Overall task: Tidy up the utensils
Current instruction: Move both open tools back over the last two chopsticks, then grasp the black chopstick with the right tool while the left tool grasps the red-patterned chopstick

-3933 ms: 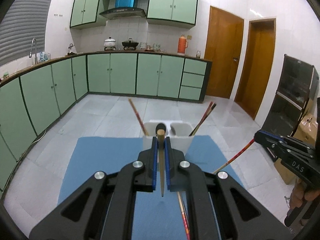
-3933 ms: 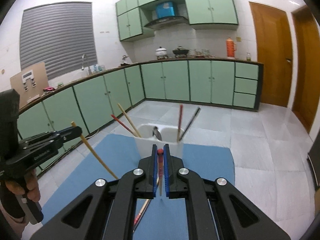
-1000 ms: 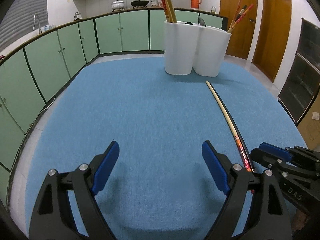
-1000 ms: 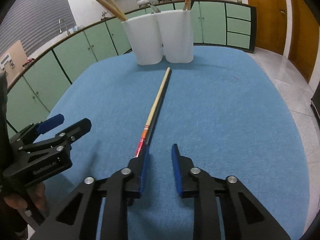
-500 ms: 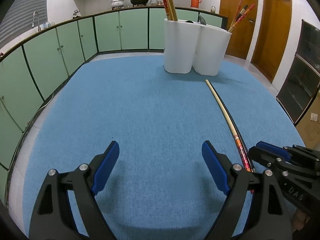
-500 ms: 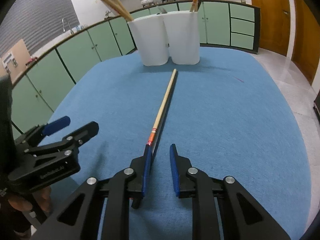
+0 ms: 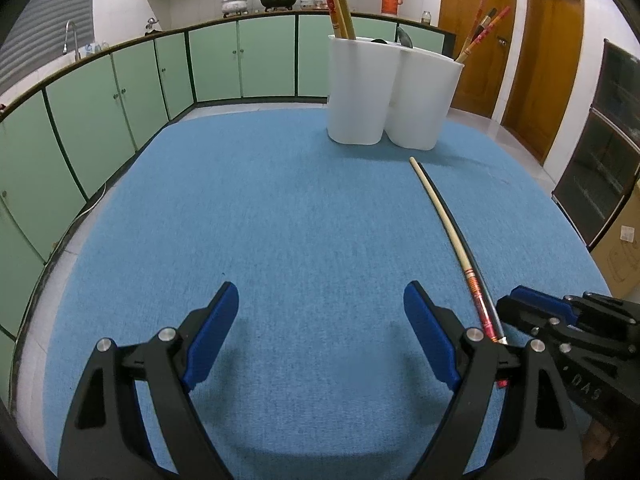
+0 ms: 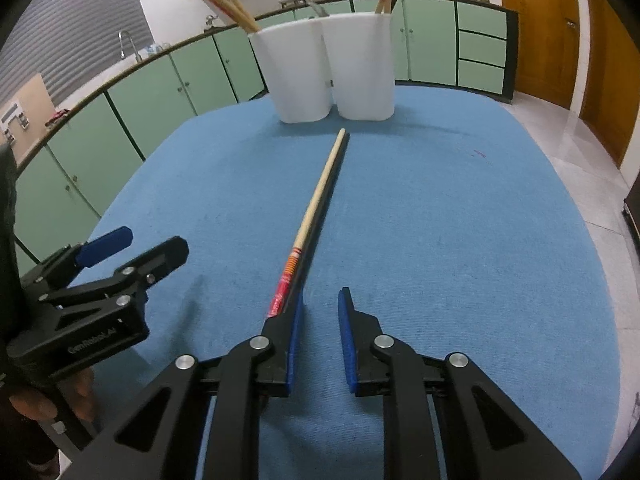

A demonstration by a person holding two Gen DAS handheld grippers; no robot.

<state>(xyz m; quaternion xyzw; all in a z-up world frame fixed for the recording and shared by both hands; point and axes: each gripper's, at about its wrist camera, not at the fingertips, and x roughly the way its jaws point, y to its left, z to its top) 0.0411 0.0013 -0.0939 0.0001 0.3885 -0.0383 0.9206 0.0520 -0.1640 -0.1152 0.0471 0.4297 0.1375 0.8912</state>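
Note:
A white two-part utensil holder (image 7: 390,94) (image 8: 324,76) stands at the far side of the blue mat, with chopsticks in both cups and a spoon at the back. A pale chopstick with a red end (image 7: 448,228) (image 8: 316,204) lies on the mat beside a black chopstick (image 8: 326,196), both pointing at the holder. My left gripper (image 7: 320,320) is wide open and empty, low over the mat. My right gripper (image 8: 320,312) is open a little and empty, with its left finger at the red end of the chopstick. It shows at the right in the left wrist view (image 7: 536,312).
The blue mat (image 7: 280,208) covers a table whose edges fall off to a tiled floor. Green cabinets (image 7: 240,64) run along the back wall. Brown doors (image 7: 548,52) and a dark cabinet (image 7: 608,152) stand to the right.
Both grippers let go of the chopsticks they held 3.9 s ago and dropped low over the mat. Over the last second the right gripper has crept forward along the lying chopsticks.

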